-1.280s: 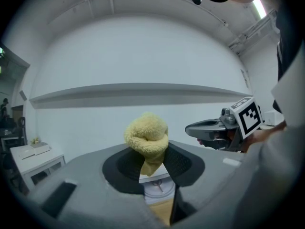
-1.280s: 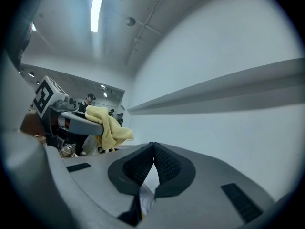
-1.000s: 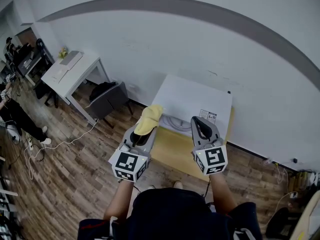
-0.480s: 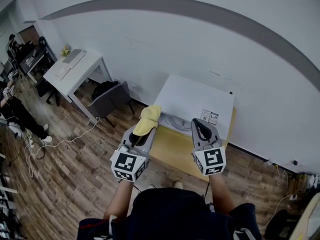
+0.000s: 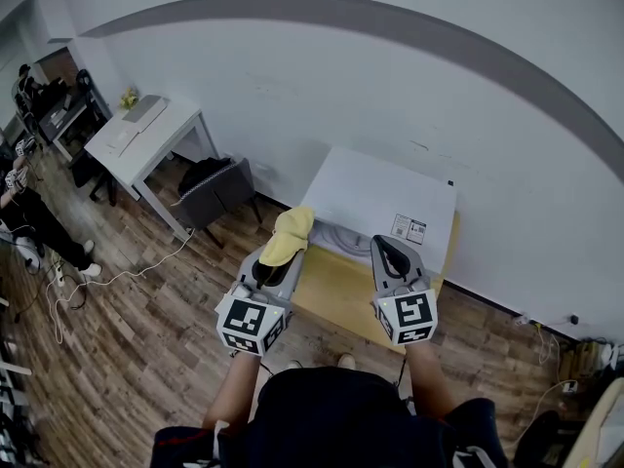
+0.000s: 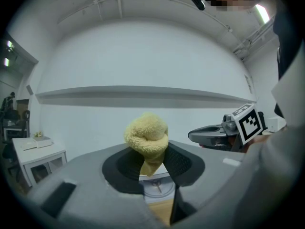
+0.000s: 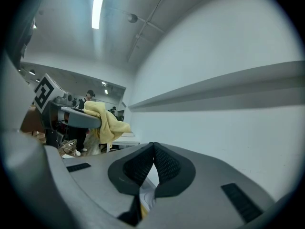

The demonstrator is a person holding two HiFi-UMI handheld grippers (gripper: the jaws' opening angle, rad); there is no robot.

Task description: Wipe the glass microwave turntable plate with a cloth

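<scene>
A pale yellow tabletop (image 5: 343, 292) stands against a white wall (image 5: 292, 76) crossed by a grey band. Its back part is taken up by a white boxy appliance (image 5: 375, 191) with a label sticker near one corner. The floor (image 5: 146, 349) is dark wood plank with cables trailing over it. To the left are a white desk (image 5: 146, 133) and a dark grey chair (image 5: 213, 189), and a person (image 5: 29, 224) stands at the far left edge.

The glass turntable plate (image 5: 334, 236) lies flat on the tabletop, right at the near edge of the appliance and ahead of both grippers. In the left gripper view it shows low down through the gap under the jaws (image 6: 155, 188), with its centre hub visible.

The left gripper (image 5: 277, 265) is held level and is clamped on a yellow terry cloth (image 5: 292, 233). In its own view (image 6: 152, 157) the pads pinch the lower fold of the cloth (image 6: 147, 138), and the bunched bulk rises above the jaw tips. The cloth is in the air and clear of the plate.

The right gripper (image 5: 389, 253) is level beside the left one, well apart from it. Its jaws are pressed fully together (image 7: 153, 150) with nothing between them, and it touches neither the plate nor the cloth.
</scene>
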